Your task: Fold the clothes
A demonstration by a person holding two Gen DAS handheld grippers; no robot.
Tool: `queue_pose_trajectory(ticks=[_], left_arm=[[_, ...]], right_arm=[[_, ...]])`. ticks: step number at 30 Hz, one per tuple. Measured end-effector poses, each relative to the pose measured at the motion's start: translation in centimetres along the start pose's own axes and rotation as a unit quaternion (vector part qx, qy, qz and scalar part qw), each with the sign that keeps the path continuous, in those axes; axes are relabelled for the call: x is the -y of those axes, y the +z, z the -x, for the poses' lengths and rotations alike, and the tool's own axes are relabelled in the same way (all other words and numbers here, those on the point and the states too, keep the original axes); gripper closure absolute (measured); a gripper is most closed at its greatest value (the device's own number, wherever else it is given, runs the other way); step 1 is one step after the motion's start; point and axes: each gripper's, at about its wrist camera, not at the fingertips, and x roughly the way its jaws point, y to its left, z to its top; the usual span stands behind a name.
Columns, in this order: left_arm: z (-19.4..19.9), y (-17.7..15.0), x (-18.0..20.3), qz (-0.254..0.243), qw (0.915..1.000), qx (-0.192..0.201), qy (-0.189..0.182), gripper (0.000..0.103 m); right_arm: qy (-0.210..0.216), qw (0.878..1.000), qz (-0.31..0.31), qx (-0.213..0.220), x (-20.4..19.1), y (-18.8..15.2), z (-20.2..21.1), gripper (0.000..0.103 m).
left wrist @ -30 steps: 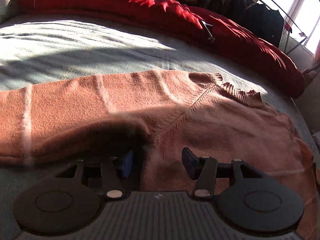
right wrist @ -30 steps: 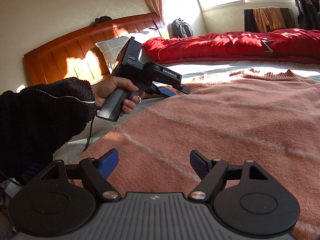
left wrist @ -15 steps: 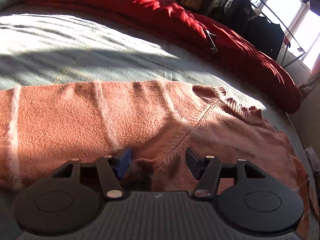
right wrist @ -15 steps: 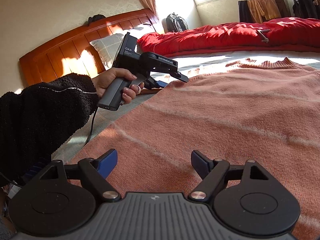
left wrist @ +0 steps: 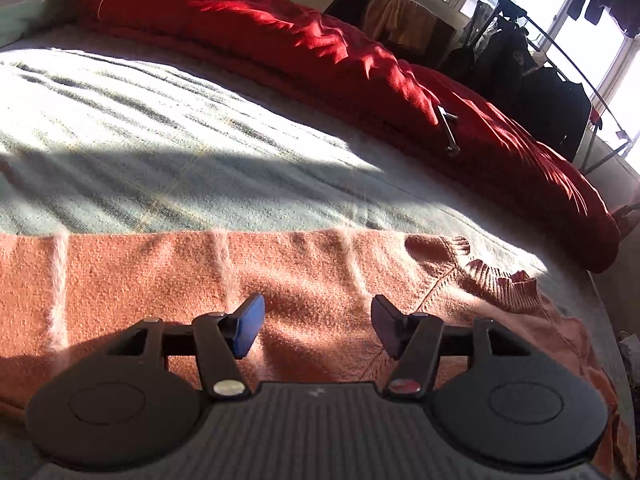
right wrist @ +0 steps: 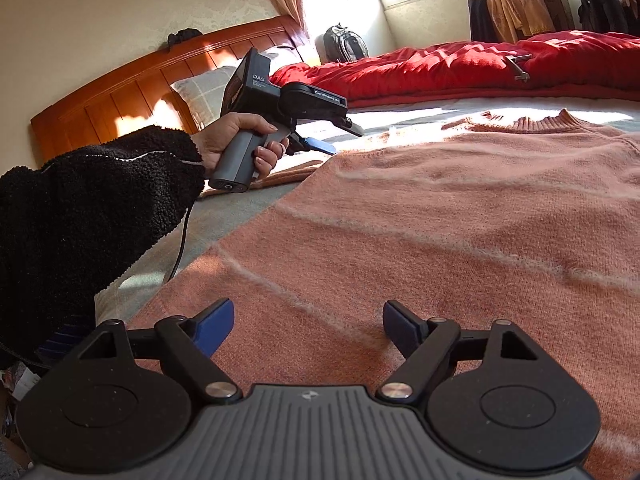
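A salmon-pink knit sweater (left wrist: 320, 280) with thin pale stripes lies flat on the bed, its ribbed collar (left wrist: 504, 288) to the right. My left gripper (left wrist: 318, 312) hovers just above the sweater's sleeve and shoulder area, open, with nothing between its blue pads. In the right wrist view the same sweater (right wrist: 460, 220) fills the foreground, collar (right wrist: 548, 122) at the far side. My right gripper (right wrist: 308, 320) stands wide open low over the sweater's near part, holding nothing. The left gripper (right wrist: 340, 138) shows there too, held by a hand (right wrist: 240, 136) in a black fleece sleeve (right wrist: 92, 208), over the sweater's left edge.
A pale green bed sheet (left wrist: 160, 140) stretches beyond the sweater. A red quilt (left wrist: 320, 52) lies heaped along the far side. A wooden headboard (right wrist: 120, 96), a pillow (right wrist: 204, 92) and a backpack (right wrist: 346, 42) are at the left. A clothes rack (left wrist: 540, 80) stands by the window.
The left gripper had a raised fold of the sweater between its jaws; it has widened, let the fold drop flat, and drawn back slightly. The right gripper has stayed in place.
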Motion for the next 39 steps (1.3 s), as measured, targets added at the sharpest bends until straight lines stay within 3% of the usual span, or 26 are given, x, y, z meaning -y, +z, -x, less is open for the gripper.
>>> queue_pose_trajectory(ticks=[4, 9, 10, 13, 18, 19, 24, 27, 29, 35, 39], left_arm=[[0.5, -1.2, -2.2, -0.012, 0.9966, -0.038, 0.072, 0.040], [0.7, -1.6, -5.2, -0.040, 0.9930, 0.008, 0.111, 0.041], [0.6, -1.2, -6.0, -0.036, 0.9927, 0.012, 0.115, 0.046], [1.1, -0.3, -8.5, 0.010, 0.9945, 0.020, 0.102, 0.061], [2.9, 1.0, -10.7, 0.105, 0.9925, 0.017, 0.060, 0.056], [3.6, 0.9, -10.4, 0.101, 0.9928, 0.021, 0.060, 0.049], [6.0, -0.1, -10.2, 0.064, 0.9891, 0.021, 0.131, 0.042], [5.2, -0.7, -12.4, 0.065, 0.9858, 0.012, 0.154, 0.042], [4.5, -0.6, -13.3, 0.053, 0.9835, 0.026, 0.171, 0.042], [3.4, 1.3, -12.9, 0.041, 0.9729, 0.031, 0.225, 0.042], [5.1, 0.7, -9.3, -0.004, 0.9779, 0.024, 0.208, 0.043]], right_arm=[[-0.002, 1.000, 0.002, 0.000, 0.0, 0.0, -0.1, 0.018], [-0.007, 1.000, -0.003, -0.006, 0.2, -0.1, -0.5, 0.017], [-0.007, 1.000, -0.004, -0.006, 0.3, -0.1, -0.5, 0.016], [-0.006, 1.000, -0.009, -0.007, 0.6, -0.1, -0.5, 0.016], [-0.007, 1.000, -0.009, -0.005, 0.6, -0.1, -0.4, 0.015], [-0.008, 1.000, -0.007, -0.004, 0.5, -0.1, -0.4, 0.015], [-0.008, 1.000, -0.008, -0.005, 0.6, -0.1, -0.5, 0.013], [-0.007, 1.000, -0.009, -0.006, 0.7, -0.1, -0.7, 0.012], [-0.006, 1.000, -0.008, -0.008, 0.7, -0.2, -0.8, 0.010], [-0.007, 1.000, -0.006, -0.011, 0.7, -0.3, -1.1, 0.007], [-0.013, 1.000, -0.004, -0.009, 0.5, -0.3, -0.8, 0.007]])
